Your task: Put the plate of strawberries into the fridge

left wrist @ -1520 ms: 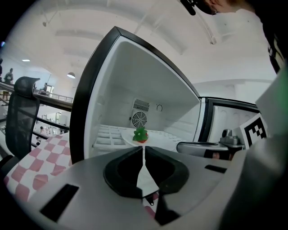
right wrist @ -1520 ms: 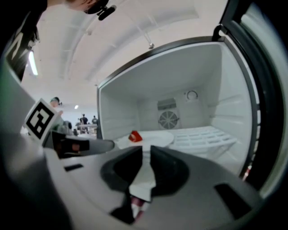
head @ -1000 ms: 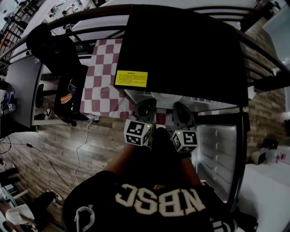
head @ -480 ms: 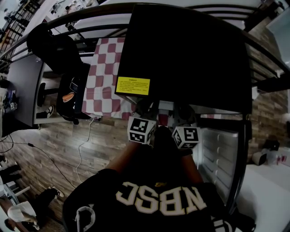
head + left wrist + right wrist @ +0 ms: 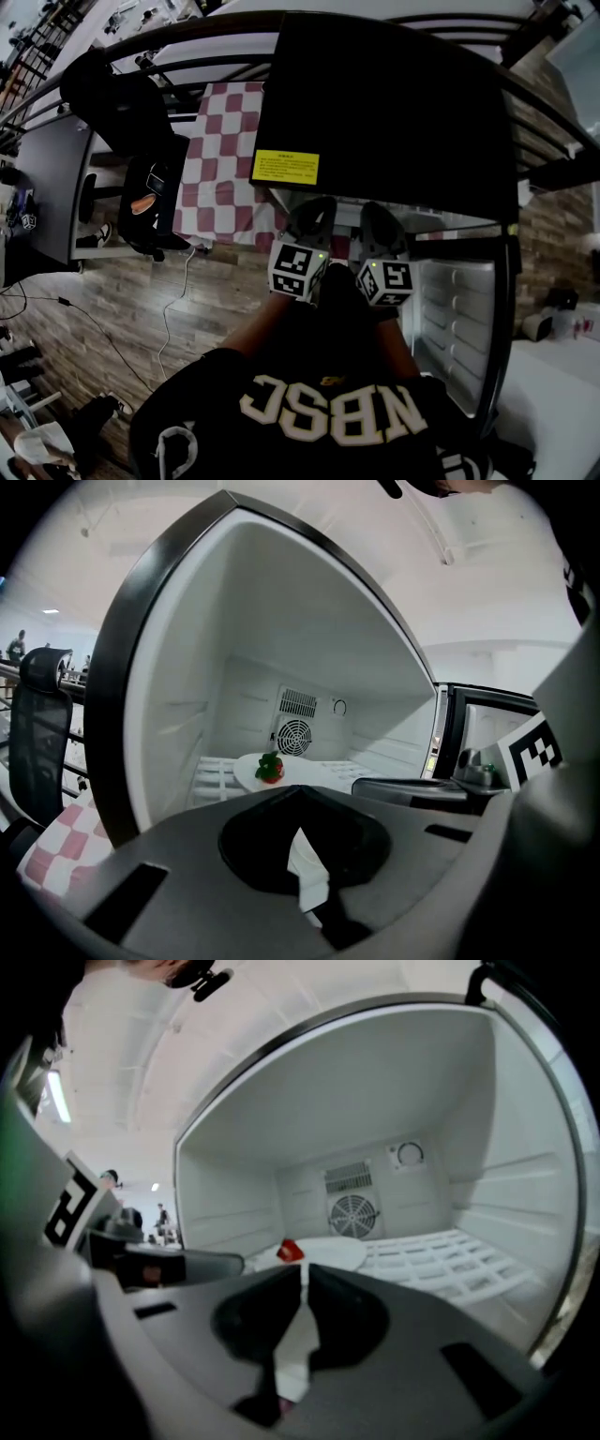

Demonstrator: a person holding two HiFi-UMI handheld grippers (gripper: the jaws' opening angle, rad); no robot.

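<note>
While plate (image 5: 246, 769) w/ strawberry (image 5: 270, 769) sits on fridge (image 5: 178, 714) shelf at 12 o'clock, left gripper (image 5: 302, 794) and right gripper (image 5: 305, 1274) are seen clenched, empty. If door (image 5: 455, 323) is slammed, berry could be rolled off.

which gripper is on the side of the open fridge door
The right gripper: the open door is just beside it, while the left gripper is toward the checkered cloth.

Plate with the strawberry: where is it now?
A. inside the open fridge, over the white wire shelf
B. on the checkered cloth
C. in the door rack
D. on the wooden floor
A: both gripper views show the plate and strawberry inside the fridge, over the wire shelf, in front of the rear fan.
</note>
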